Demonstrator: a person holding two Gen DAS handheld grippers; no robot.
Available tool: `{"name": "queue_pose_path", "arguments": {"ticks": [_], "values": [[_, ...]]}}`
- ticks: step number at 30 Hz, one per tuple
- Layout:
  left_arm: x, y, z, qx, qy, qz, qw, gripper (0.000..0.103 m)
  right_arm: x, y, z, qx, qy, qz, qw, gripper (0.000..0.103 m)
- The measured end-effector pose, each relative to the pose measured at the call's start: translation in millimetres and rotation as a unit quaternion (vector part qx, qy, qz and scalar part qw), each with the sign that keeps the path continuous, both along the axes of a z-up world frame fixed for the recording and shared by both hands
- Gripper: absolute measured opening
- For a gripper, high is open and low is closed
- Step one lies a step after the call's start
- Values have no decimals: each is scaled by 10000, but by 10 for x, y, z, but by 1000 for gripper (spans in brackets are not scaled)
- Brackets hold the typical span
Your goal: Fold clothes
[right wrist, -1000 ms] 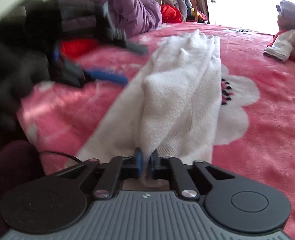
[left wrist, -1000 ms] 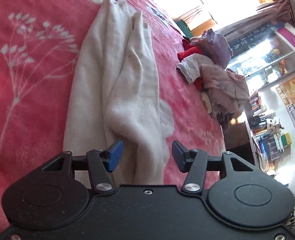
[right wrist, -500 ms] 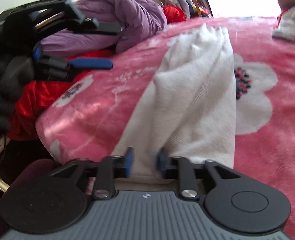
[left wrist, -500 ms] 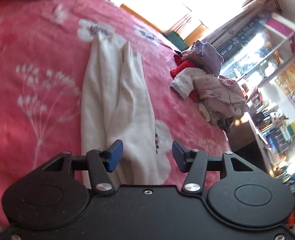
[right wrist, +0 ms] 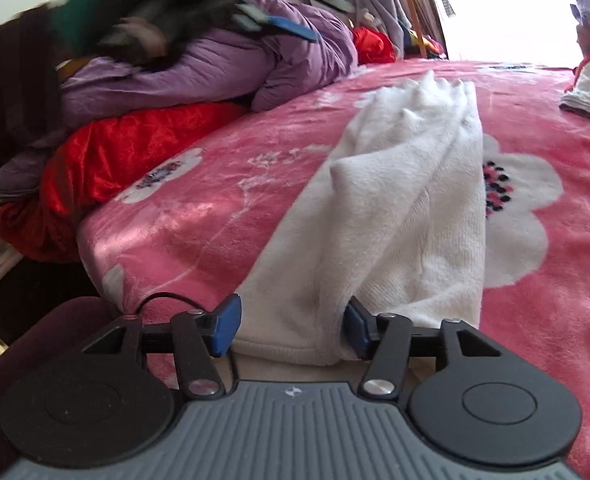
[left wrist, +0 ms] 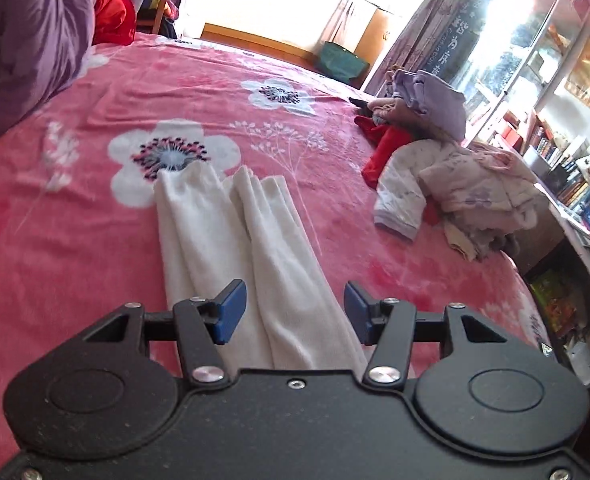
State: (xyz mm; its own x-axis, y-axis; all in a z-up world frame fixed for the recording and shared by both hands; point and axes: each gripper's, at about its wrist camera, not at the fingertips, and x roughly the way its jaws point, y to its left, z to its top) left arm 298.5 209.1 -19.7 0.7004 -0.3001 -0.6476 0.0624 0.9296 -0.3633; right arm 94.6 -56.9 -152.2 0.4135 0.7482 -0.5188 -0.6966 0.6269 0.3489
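Note:
A white fleecy garment [left wrist: 231, 236] lies in a long narrow strip on the pink flowered bedspread [left wrist: 75, 200]. My left gripper [left wrist: 291, 312] hangs open above its near end, and the cloth passes under the gap without being pinched. In the right wrist view the same garment [right wrist: 407, 184] runs away from me, with a raised fold along it. My right gripper [right wrist: 291, 324] is open at the garment's near hem, fingers on either side of the fold. The left gripper [right wrist: 279, 24] shows blurred at the upper left, held by a gloved hand.
A heap of pale, lilac and red clothes [left wrist: 447, 160] lies at the bed's right side. A purple quilt [right wrist: 215, 76] and a red cover [right wrist: 107, 160] pile up along the left edge. Shelves and a glass cabinet [left wrist: 555, 120] stand beyond the bed.
My right gripper went from shut on the garment's hem to wide open, letting the cloth go. The left gripper lifted and tilted up, away from the garment.

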Motion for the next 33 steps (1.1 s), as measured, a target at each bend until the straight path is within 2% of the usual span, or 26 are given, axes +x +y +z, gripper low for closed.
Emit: {"name": "queue_pose_path", "arguments": {"ticks": [6,13,15,16,17,19,21,22,25,27,29,30,32,33], "values": [[887,7,-473,-145,3,328,9994,53,102,-114,-108,427,324,160,9984,59],[1585,25,-815,-303,71,509,9982,49,253,-261,-229,1056,802,254,9908,58],[1720,-7,-879,-262,126,449,9986,33,273,-267,-247,1108,855,278,9898,58],[1749,-54,-898,-103,146,421,9990,8,283,-270,-257,1133,881,290,9892,58],[1756,-86,-898,52,123,397,9991,2,287,-272,-263,1147,894,300,9889,58],[1638,-68,-798,208,-242,558,9979,2,290,-276,-272,1166,911,319,9885,58],[1413,95,-606,-17,-653,840,9943,1,293,-278,-279,1184,923,333,9881,58],[1298,196,-519,24,-840,1002,9914,1,289,-278,-278,1188,920,336,9881,58],[992,575,-367,62,-1004,1548,9828,1,269,-268,-270,1173,893,344,9885,58],[964,693,-368,864,-758,1872,9756,2,258,-254,-260,1159,880,340,9888,58],[977,740,-386,1586,-434,2024,9654,38,244,-241,-248,1146,867,334,9891,58],[962,690,-380,1649,-482,1969,9653,38,235,-233,-243,1134,850,334,9893,58],[998,499,-396,1274,-548,1501,9789,38,224,-210,-236,1096,808,346,9901,58],[1083,392,-472,1041,-448,1329,9846,38,222,-200,-235,1086,795,355,9903,58]]}}
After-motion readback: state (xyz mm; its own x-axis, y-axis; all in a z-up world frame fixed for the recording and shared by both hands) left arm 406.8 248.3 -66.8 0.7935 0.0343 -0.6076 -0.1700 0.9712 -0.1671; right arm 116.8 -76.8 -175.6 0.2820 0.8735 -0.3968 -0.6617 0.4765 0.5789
